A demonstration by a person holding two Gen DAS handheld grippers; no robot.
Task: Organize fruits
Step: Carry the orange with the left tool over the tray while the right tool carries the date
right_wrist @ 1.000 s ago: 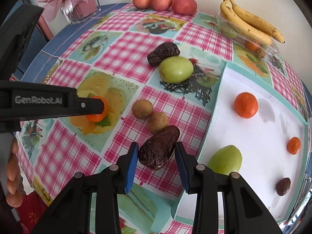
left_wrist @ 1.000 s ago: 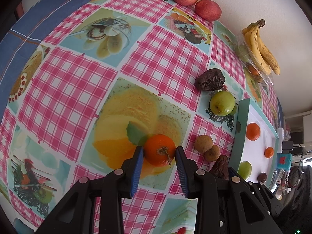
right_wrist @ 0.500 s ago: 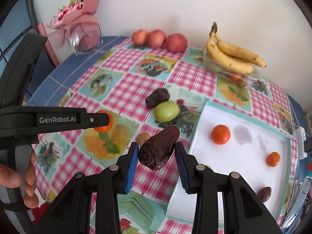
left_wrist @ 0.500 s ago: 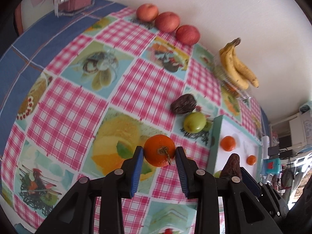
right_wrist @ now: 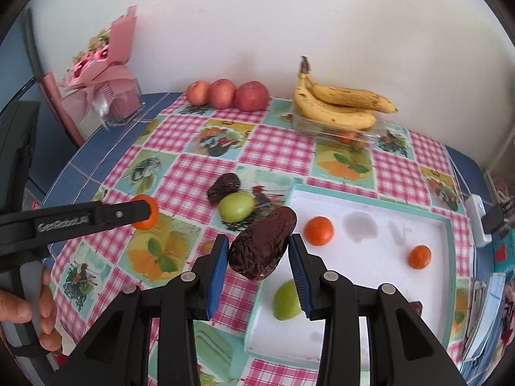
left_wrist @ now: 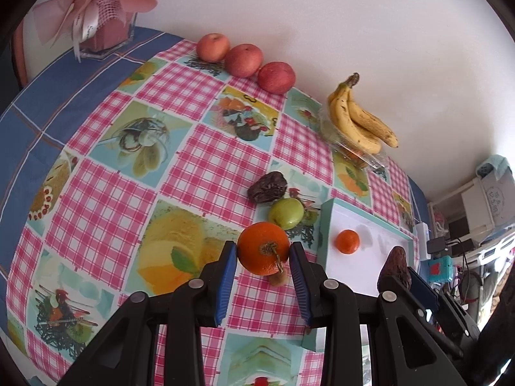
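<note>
Pink wrapped bouquet (right_wrist: pixel 106 74) sitting in clear holder at far table corner, on blue cloth (left_wrist: pixel 64 87); pink-checked fruit-print tablecloth (left_wrist: pixel 206 160) covering table; white wall (right_wrist: pixel 289 16) rising behind.

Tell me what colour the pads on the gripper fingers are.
Blue, on black fingers; the pads show best in the right wrist view.

Black grippers (left_wrist: pixel 263 284), blue pads (right_wrist: pixel 216 271), silver screws.

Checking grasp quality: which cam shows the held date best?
Right wrist: the date sits centred and unobstructed between the right gripper fingers. Left wrist catches only its tip at the frame's right, above that gripper's body.
</note>
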